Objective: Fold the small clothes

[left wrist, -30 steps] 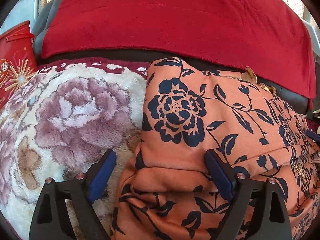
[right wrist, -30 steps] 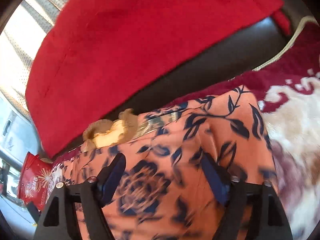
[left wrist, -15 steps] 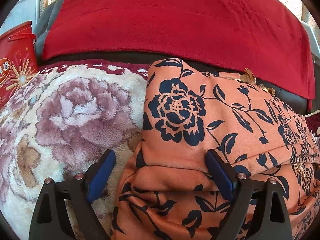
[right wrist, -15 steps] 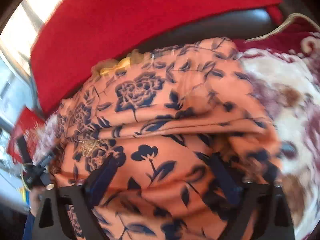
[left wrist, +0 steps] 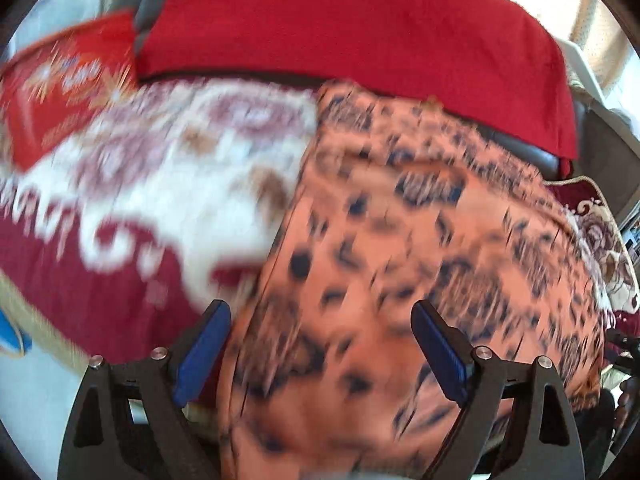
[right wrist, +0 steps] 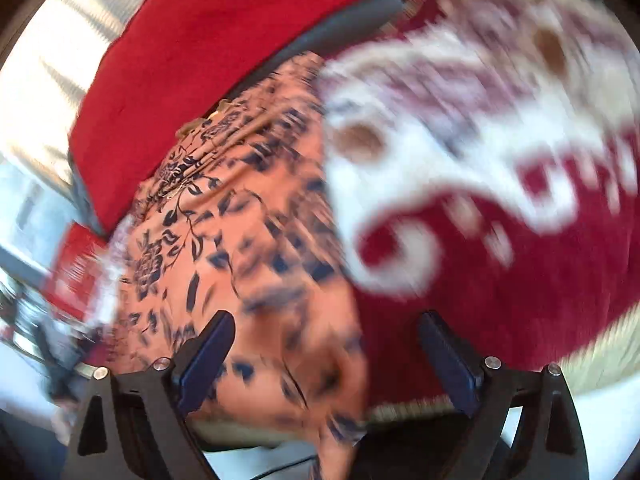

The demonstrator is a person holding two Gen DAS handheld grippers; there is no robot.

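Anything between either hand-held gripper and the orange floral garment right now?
Nothing visible. The orange floral garment lies directly ahead of the open left hand-held gripper and right hand-held gripper, on the plush blanket. Both views are motion-blurred.

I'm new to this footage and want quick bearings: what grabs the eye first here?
The orange garment with dark blue flowers dominates, lying bunched on a plush maroon-and-white floral blanket just ahead of both open grippers. Behind it a bright red cloth drapes over the dark seat back. Both views are motion-blurred.
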